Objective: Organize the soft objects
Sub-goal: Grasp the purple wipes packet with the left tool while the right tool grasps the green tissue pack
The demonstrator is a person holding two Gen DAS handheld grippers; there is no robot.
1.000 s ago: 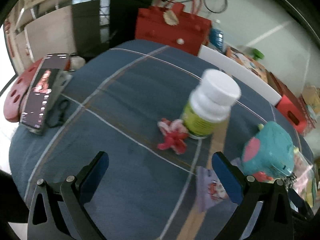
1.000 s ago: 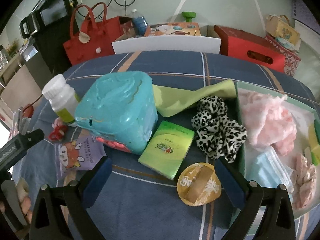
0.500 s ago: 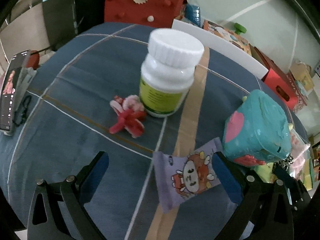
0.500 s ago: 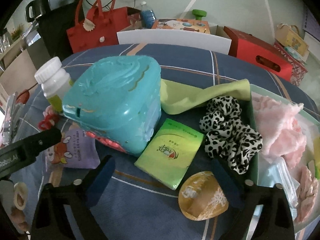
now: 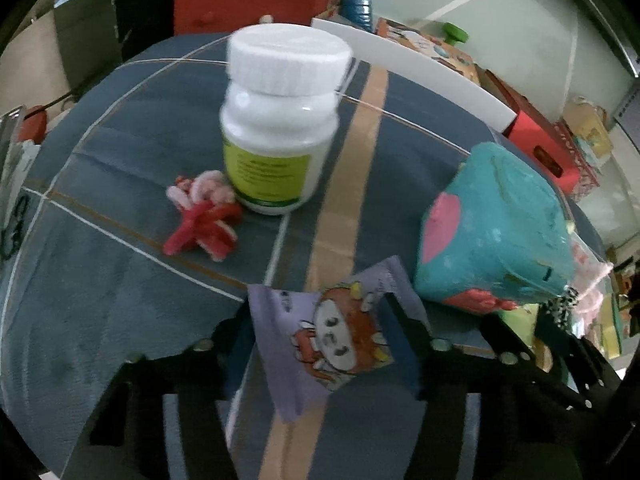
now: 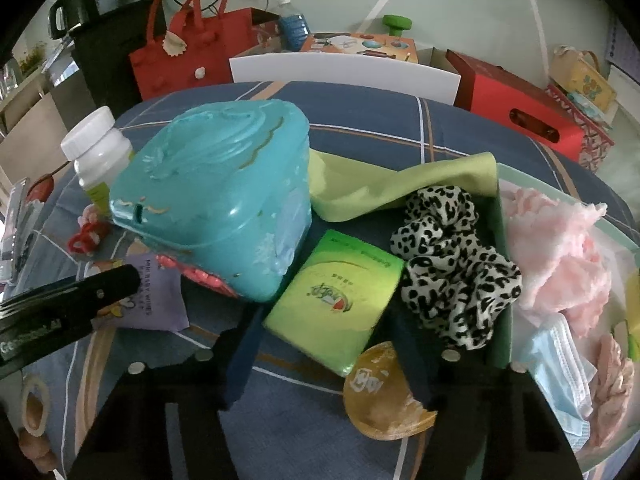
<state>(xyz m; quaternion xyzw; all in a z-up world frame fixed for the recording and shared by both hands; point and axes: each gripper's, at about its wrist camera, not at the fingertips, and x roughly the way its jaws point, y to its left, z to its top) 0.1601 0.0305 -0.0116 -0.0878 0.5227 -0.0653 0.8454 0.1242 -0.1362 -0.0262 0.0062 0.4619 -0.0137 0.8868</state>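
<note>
Though the tray (image 6: 505, 320) at right already holds pink fluff (image 6: 560, 236), a mask (image 6: 560, 356) and more, I still have the scrunchie (image 6: 452, 264), green cloth (image 6: 384, 188), tissue pack (image 6: 336, 300) and purple wipes packet (image 5: 336, 328) out on the table. My left gripper (image 5: 320, 344) has narrowed from wide open a second ago and now brackets the packet at lower centre; I cannot tell if it grips. My right gripper (image 6: 332, 344) has closed in around the tissue pack, not clearly holding it
</note>
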